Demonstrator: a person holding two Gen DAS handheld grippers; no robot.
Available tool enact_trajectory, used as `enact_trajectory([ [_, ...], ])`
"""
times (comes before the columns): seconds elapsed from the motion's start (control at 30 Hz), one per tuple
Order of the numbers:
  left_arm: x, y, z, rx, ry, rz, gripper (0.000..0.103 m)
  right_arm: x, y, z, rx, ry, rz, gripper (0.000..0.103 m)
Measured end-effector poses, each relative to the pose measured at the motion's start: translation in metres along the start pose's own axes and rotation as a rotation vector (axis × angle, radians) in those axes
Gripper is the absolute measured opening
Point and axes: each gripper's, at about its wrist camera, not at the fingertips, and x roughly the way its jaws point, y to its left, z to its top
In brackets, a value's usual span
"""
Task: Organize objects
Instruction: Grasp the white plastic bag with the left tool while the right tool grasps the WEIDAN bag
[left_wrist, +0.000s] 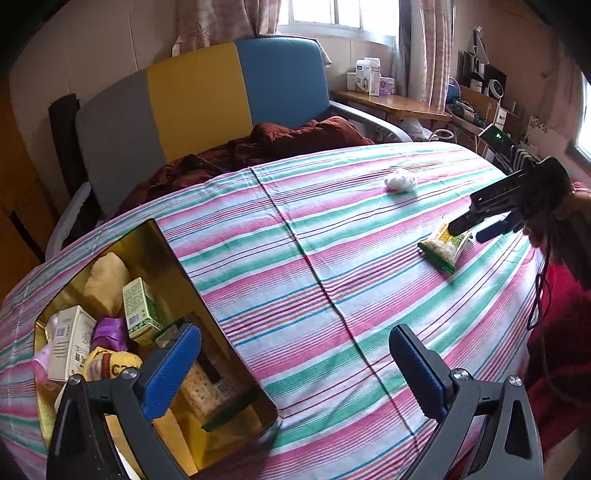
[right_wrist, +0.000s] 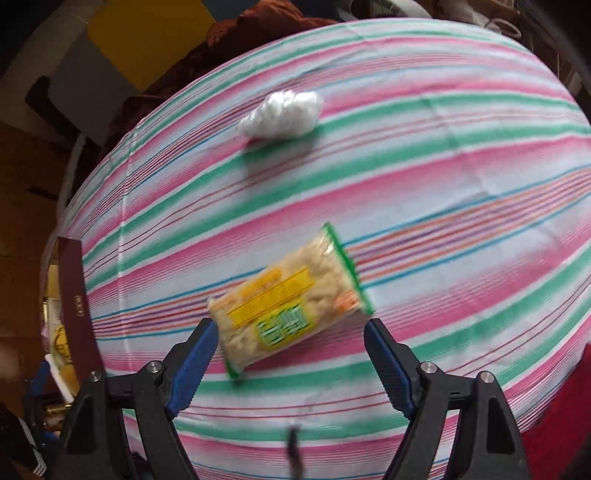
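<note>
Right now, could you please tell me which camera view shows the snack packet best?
The right wrist view: the snack packet fills the middle of the frame, lying on the striped cloth just ahead of the open right tongs, though slightly blurred. The left wrist view shows it small and far off, partly under the right tongs.

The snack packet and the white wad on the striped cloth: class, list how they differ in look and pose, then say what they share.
1. The snack packet is a flat rectangle with green edges and a yellow label; the white wad is a crumpled, plain lump.
2. The packet lies by the open right claw; the wad lies farther off, with nothing near it.
Shared: both rest loose on the striped cloth, outside the box.
</note>
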Motion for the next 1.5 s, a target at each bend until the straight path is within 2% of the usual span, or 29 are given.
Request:
enact_trajectory([
  [0.13, 0.000, -0.005, 0.002, 0.020, -0.003, -0.003, 0.103, 0.015, 0.006, 0.013, 0.057, -0.025, 0.023, 0.083],
  [0.2, 0.000, -0.005, 0.005, 0.025, -0.007, -0.001, 0.103, 0.018, 0.012, 0.020, 0.035, -0.075, -0.021, 0.084],
  [0.23, 0.001, -0.006, 0.009, 0.025, -0.010, -0.004, 0.103, 0.018, 0.016, 0.022, 0.010, -0.092, -0.051, 0.080],
  [0.27, 0.001, -0.006, 0.012, 0.025, -0.014, -0.008, 0.103, 0.020, 0.022, 0.024, -0.039, -0.106, -0.108, 0.068],
  [0.33, 0.004, -0.007, 0.019, 0.023, -0.015, -0.021, 0.103, 0.023, 0.031, 0.023, -0.132, -0.117, -0.202, 0.059],
  [0.4, 0.009, -0.011, 0.030, 0.026, -0.022, -0.031, 0.103, 0.024, 0.036, 0.019, -0.182, -0.120, -0.254, 0.056],
  [0.53, 0.032, -0.017, 0.058, 0.024, 0.002, -0.048, 0.102, 0.017, 0.022, 0.020, -0.133, -0.133, -0.312, 0.054],
  [0.7, 0.072, -0.028, 0.096, -0.023, 0.071, -0.131, 0.099, 0.006, -0.010, 0.025, -0.008, -0.147, -0.333, 0.054],
  [0.8, 0.094, -0.047, 0.122, 0.032, 0.049, -0.150, 0.099, 0.004, -0.019, 0.028, 0.028, -0.146, -0.324, 0.054],
  [0.93, 0.128, -0.076, 0.151, 0.128, 0.039, -0.205, 0.099, 0.006, -0.014, 0.031, 0.003, -0.142, -0.348, 0.055],
  [1.03, 0.157, -0.099, 0.172, 0.191, 0.038, -0.237, 0.092, 0.006, -0.014, 0.033, 0.004, -0.141, -0.339, 0.055],
  [1.2, 0.197, -0.126, 0.198, 0.234, 0.061, -0.282, 0.088, 0.005, -0.013, 0.036, 0.007, -0.140, -0.332, 0.055],
  [1.4, 0.245, -0.159, 0.214, 0.305, 0.099, -0.297, 0.088, 0.006, -0.012, 0.041, 0.014, -0.139, -0.324, 0.056],
  [1.47, 0.264, -0.168, 0.214, 0.321, 0.136, -0.279, 0.081, 0.006, -0.011, 0.043, 0.009, -0.138, -0.326, 0.056],
  [1.5, 0.272, -0.169, 0.212, 0.316, 0.167, -0.280, 0.062, 0.007, -0.011, 0.044, 0.008, -0.138, -0.325, 0.057],
])
